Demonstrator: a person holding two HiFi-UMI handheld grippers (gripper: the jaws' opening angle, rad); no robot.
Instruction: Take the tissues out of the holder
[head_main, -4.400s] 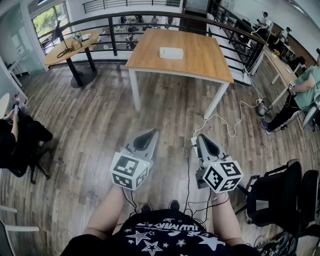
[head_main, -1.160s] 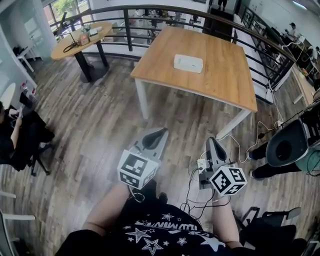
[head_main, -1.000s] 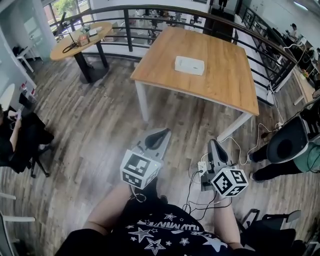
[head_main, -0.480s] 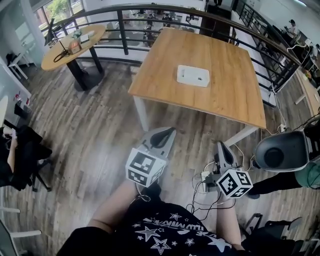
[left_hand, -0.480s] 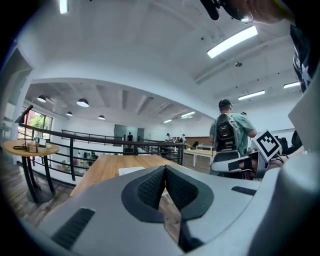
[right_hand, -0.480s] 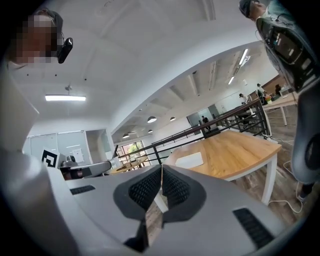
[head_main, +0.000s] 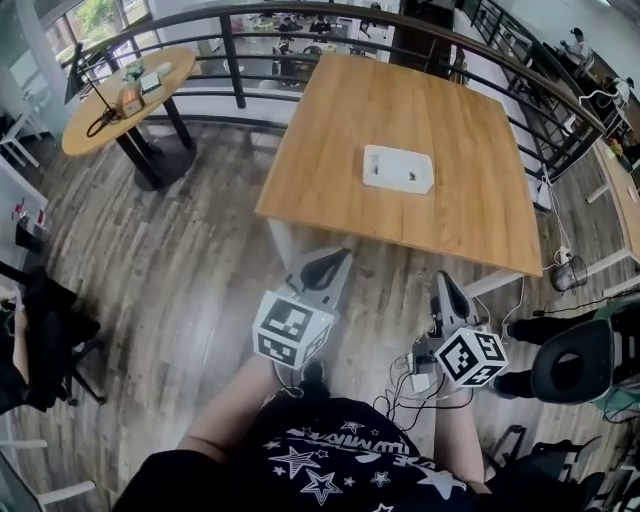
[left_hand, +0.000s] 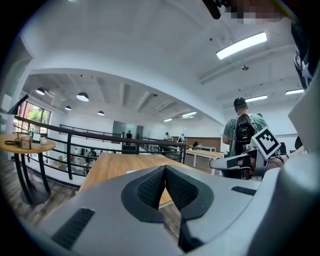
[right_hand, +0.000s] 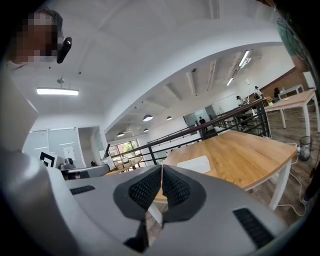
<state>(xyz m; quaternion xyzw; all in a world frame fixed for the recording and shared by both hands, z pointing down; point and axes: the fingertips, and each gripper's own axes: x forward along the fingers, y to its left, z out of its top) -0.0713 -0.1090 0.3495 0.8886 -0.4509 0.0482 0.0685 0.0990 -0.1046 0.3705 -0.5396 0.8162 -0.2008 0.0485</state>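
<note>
A flat white tissue holder (head_main: 398, 168) lies in the middle of a square wooden table (head_main: 330, 160); in the right gripper view the holder (right_hand: 195, 164) shows as a pale slab just beyond the jaws. My left gripper (head_main: 335, 258) hangs in the air before the table's near edge, jaws shut and empty (left_hand: 164, 170). Off that same near edge to the right, my right gripper (head_main: 443, 280) is shut too, with nothing between its pads (right_hand: 161, 170). Both are well short of the holder. No tissue shows.
A black railing (head_main: 300, 12) runs behind the table. A round wooden table (head_main: 125, 90) with small items stands far left. A black chair (head_main: 575, 360) and floor cables (head_main: 420, 380) lie to my right. A seated person (head_main: 20, 340) is at the left edge.
The table and holder have come nearer and lower in the head view. Both grippers stay shut and side by side in front of me.
</note>
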